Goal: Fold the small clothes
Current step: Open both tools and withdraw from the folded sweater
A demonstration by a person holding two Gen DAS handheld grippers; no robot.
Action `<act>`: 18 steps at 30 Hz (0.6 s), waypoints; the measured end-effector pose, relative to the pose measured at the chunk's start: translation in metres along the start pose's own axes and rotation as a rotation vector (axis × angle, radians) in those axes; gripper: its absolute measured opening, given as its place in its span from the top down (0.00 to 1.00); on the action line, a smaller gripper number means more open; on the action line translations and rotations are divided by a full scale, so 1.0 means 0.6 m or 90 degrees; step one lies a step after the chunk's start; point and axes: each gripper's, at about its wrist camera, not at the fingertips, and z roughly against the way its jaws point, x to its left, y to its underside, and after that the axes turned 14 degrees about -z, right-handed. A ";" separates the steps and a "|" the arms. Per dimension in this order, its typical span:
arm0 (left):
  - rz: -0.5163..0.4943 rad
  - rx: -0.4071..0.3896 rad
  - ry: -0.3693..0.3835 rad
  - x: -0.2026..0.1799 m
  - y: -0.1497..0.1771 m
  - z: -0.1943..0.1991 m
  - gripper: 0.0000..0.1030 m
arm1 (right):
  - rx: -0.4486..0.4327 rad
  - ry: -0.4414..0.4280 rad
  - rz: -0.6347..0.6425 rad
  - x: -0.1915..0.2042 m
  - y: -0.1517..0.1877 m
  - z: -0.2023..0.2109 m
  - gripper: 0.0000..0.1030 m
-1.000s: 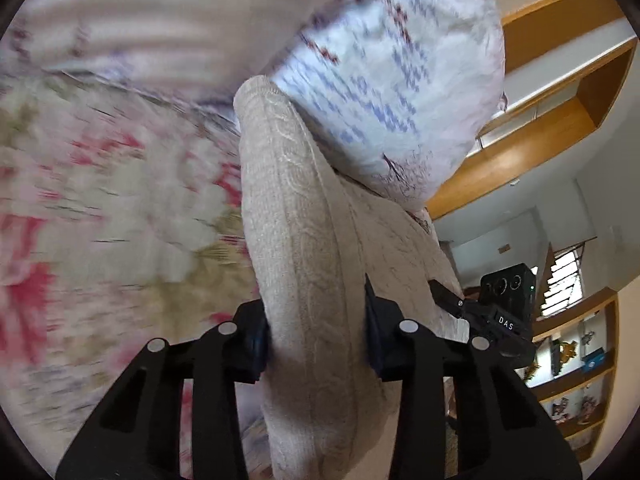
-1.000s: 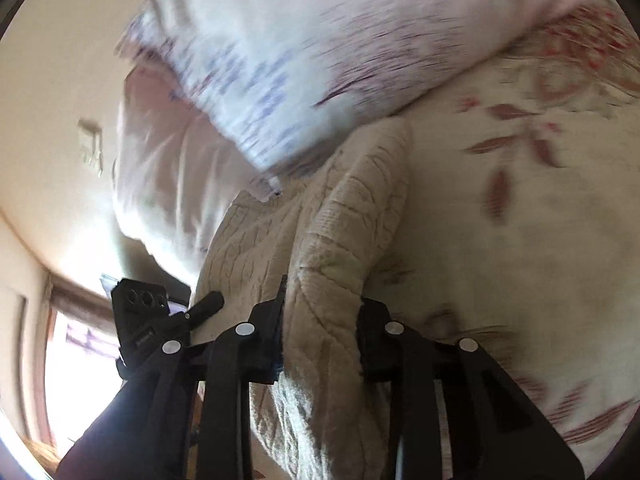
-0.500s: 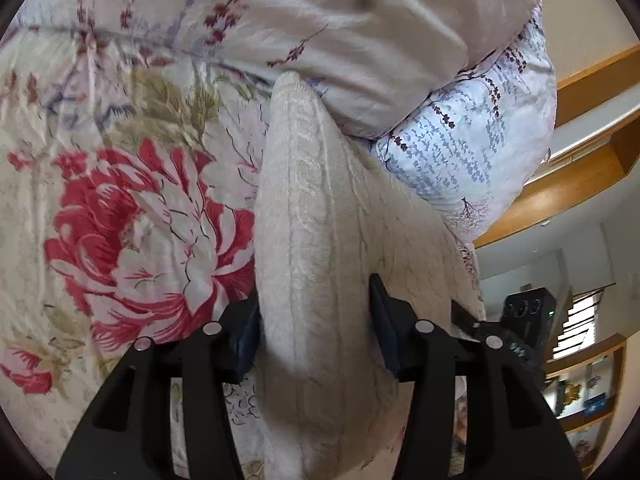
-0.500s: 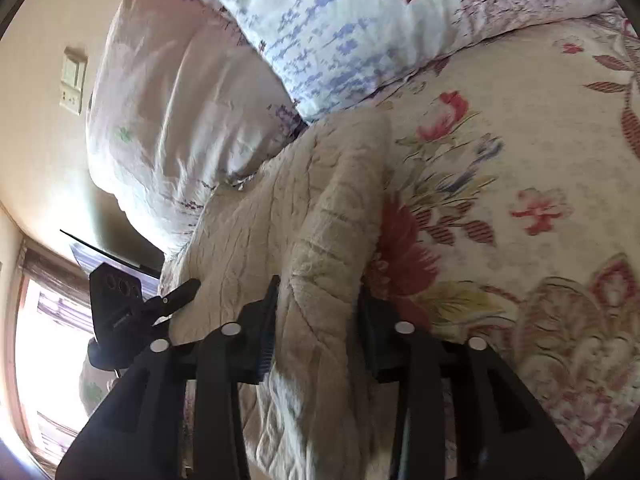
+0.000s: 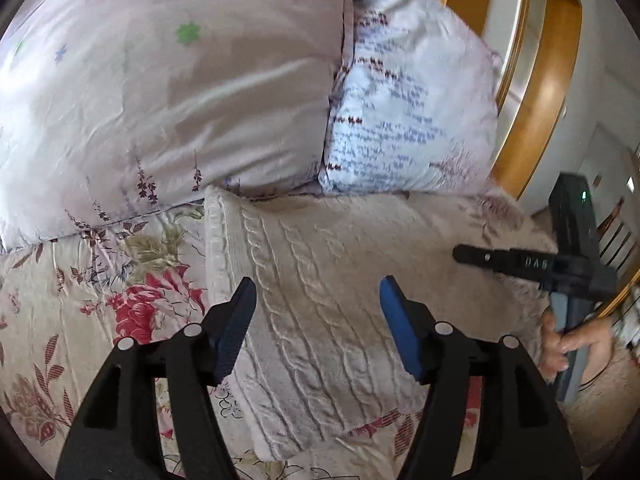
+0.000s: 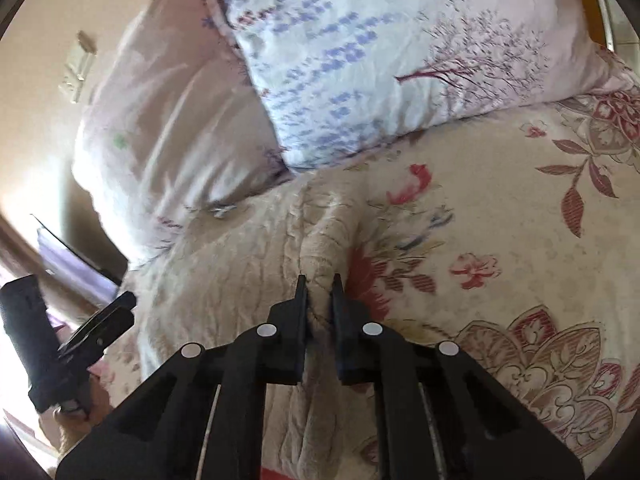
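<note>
Sweater: cream cable knit, lying flat on the floral sheet, its far edge touching the two pillows.
Left gripper: jaws spread wide, holding nothing, poised over the knit near its left edge.
Right gripper: jaws pinched together on a ridge of the sweater's right edge (a bunch of fabric stands up between them).
Step in hand: judged to be laying the garment down after a fold; one side is free, the other not yet let go.
Right-side release: lower the pinched ridge until it rests on the sheet, then part the jaws without pulling, so the edge does not drag sideways.
Edge check: the left border looks straight and doubled; the right border is humped where it is held and probably needs smoothing flat.
Next grasp: take the near corners with both grippers at matching points, so the next fold lands square.
Handling note: thick knit is bulky and springy (it tends to bounce open), so press each crease down before moving on.
Risk: the far edge lies against the pillows; a forward push could ruck it under them.
Not visible: the sleeves and the near hem, so the fold count cannot be told.
</note>
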 end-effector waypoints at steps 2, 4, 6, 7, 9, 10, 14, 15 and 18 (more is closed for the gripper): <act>0.003 0.026 0.004 -0.003 0.003 -0.021 0.38 | 0.005 0.021 -0.012 -0.010 0.002 -0.014 0.90; -0.001 0.048 -0.007 -0.007 0.011 -0.037 0.37 | 0.006 0.029 -0.014 -0.015 0.006 -0.022 0.90; -0.019 0.060 -0.029 -0.015 0.013 -0.052 0.33 | 0.003 0.039 -0.005 -0.011 0.006 -0.023 0.89; -0.029 0.061 -0.040 -0.020 0.012 -0.057 0.32 | 0.002 0.048 0.007 -0.007 0.006 -0.021 0.88; -0.030 0.062 -0.049 -0.023 0.008 -0.054 0.31 | -0.020 0.073 0.045 0.010 0.010 -0.009 0.71; -0.025 0.059 -0.048 -0.022 0.008 -0.049 0.31 | -0.035 0.080 0.060 0.017 0.015 0.001 0.67; -0.015 0.040 -0.073 -0.012 0.018 -0.009 0.31 | -0.079 0.047 0.148 0.054 0.049 0.046 0.65; -0.019 0.041 -0.088 -0.011 0.021 -0.003 0.31 | -0.074 0.038 0.174 0.063 0.061 0.052 0.65; -0.041 0.064 -0.137 -0.006 0.035 0.000 0.28 | -0.045 0.051 0.235 0.080 0.088 0.043 0.65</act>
